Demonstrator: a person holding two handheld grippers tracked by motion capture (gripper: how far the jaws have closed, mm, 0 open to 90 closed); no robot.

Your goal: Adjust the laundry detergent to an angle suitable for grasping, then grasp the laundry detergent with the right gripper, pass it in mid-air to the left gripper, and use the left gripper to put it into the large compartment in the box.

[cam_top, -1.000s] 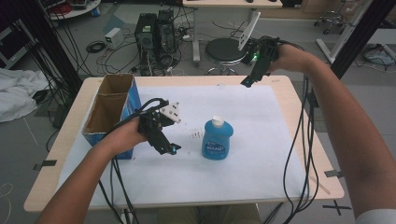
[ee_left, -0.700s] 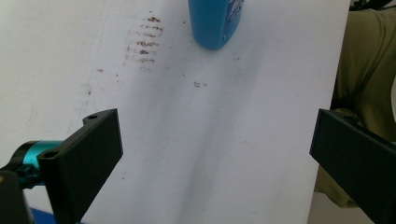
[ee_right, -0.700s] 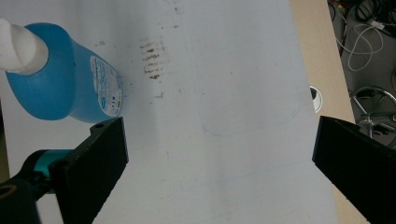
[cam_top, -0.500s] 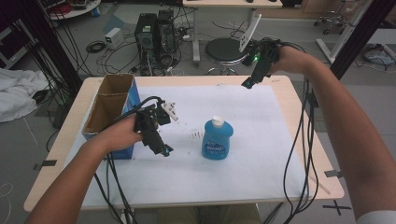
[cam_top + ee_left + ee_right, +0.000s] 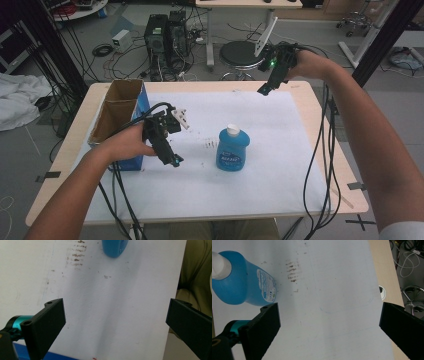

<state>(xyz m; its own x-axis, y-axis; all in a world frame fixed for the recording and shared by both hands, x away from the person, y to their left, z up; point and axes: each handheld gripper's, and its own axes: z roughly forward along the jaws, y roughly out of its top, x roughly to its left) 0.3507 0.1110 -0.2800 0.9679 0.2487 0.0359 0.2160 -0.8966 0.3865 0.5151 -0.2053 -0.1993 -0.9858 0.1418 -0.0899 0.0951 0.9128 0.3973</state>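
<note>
In the high view, the blue soap bottle (image 5: 232,149) stood mid-counter; the left gripper (image 5: 168,155) hung at its nine o'clock, the right gripper (image 5: 265,89) at one o'clock. In the left gripper view, fingers gaped, freshly spread, nothing between. The right gripper view showed fingers wide, empty.

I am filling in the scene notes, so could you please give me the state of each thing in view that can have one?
Bottle: upright on the white sheet, white cap on, touched by neither gripper.
Box: open at the top, at the table's left edge.
Left gripper: jaws just opened wide, nothing between them.
Right gripper: open, empty, held above the table's far edge.
</note>
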